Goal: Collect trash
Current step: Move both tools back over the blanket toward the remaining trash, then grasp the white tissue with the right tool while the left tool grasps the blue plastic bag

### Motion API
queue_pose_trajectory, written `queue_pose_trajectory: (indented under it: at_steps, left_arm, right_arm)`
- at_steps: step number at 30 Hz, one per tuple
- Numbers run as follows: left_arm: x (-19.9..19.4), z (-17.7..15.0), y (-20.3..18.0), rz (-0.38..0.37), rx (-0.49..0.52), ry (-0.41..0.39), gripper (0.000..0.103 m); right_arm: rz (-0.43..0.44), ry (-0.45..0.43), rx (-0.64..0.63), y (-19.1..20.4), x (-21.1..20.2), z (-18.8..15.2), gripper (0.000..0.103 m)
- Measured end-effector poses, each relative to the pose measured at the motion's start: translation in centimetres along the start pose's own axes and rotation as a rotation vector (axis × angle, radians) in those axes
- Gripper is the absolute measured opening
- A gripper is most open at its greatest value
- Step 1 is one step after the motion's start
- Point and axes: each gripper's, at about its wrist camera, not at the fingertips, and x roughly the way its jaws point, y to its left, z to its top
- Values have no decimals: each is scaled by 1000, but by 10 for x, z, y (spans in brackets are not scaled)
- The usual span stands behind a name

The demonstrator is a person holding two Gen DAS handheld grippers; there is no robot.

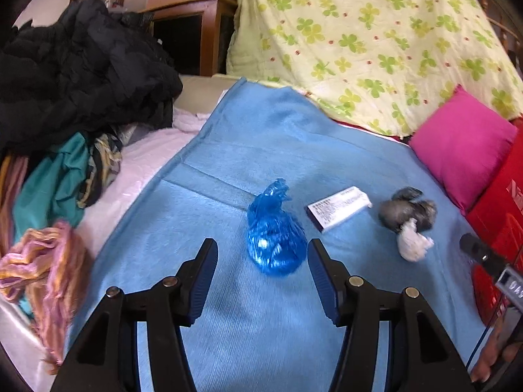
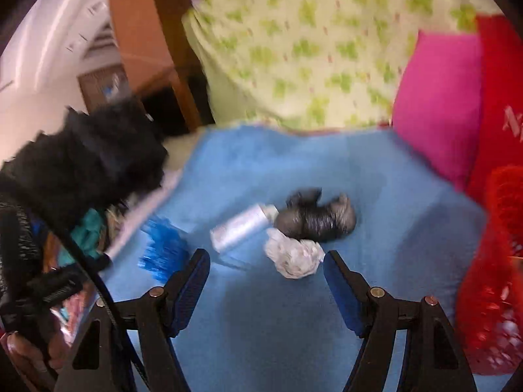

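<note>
Left tool [image 1: 261,250] hovers with its jaws apart, nothing gripped, the blue plastic bag [image 1: 273,232] sitting on the blue blanket [image 1: 228,326] just ahead between the tips. Right tool [image 2: 266,258] stands spread wide too, empty, the crumpled white wad [image 2: 294,254] just ahead, grey bag [image 2: 317,217] and small white box [image 2: 240,227] beyond

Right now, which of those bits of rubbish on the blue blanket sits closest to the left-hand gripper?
The crumpled blue plastic bag: it lies just ahead of the left gripper, almost between its open fingers. The white box, grey bag and white wad lie farther right.
</note>
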Motion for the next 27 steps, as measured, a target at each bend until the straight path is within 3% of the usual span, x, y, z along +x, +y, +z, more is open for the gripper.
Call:
queue_pose_trajectory:
  at_steps: [4, 9, 14, 19, 25, 27]
  left_arm:
    - [36, 4, 0, 4, -36, 29, 58]
    - [65, -2, 0, -58, -74, 115, 58]
    - [73, 0, -3, -51, -58, 108, 58]
    - [81, -2, -5, -77, -74, 134, 57]
    - [73, -3, -9, -65, -51, 127, 45]
    - [66, -2, -12, -64, -45, 121, 43]
  right_arm:
    - [-36, 95, 5, -18, 50, 6, 68]
    - [-10, 172, 57, -23, 76, -1, 66]
    - [-43, 252, 71, -28, 107, -5, 60]
    - [-58, 267, 79, -29, 108, -6, 42]
    - [-38, 263, 134, -35, 89, -8, 34]
    - [-18, 252, 151, -36, 79, -8, 27]
